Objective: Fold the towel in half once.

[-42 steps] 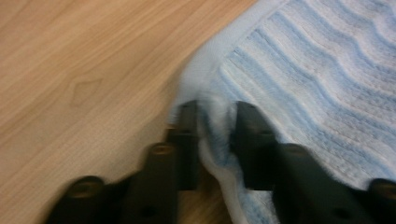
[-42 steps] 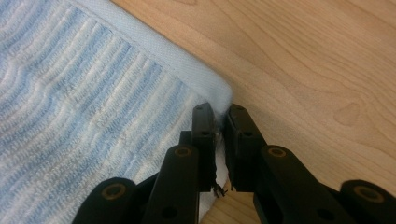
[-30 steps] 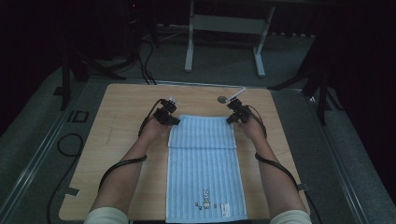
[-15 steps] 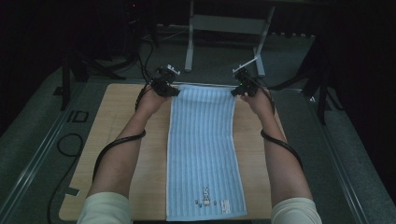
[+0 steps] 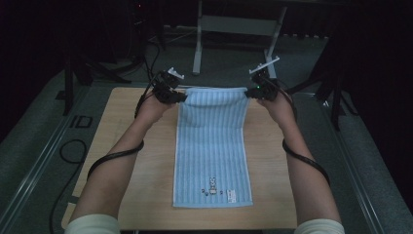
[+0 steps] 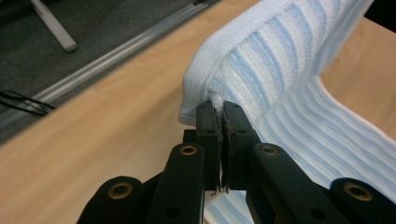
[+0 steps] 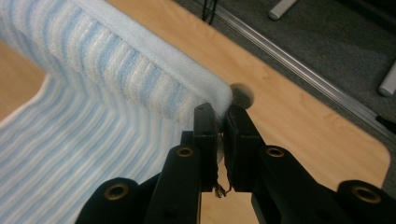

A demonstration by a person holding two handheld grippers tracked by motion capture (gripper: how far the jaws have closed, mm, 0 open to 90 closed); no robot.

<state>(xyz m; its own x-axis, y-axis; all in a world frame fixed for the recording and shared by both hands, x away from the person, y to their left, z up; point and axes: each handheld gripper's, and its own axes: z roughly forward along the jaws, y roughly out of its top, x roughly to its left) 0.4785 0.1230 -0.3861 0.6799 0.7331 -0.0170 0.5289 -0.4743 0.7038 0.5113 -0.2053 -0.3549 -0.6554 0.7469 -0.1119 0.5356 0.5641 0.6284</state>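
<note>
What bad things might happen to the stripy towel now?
1. Each gripper, left and right, pinches only the very tip of a corner of the towel, so a corner might slip out and that end would flop down.
2. The lifted end sits close to the table's far edge, so pulling further could drag it over.
3. Uneven pulling might leave the towel crooked or wrinkled.

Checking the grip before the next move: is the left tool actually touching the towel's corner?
Touching. In the left gripper view the left tool is shut on the towel, with the corner's fabric pinched between its jaws.
</note>
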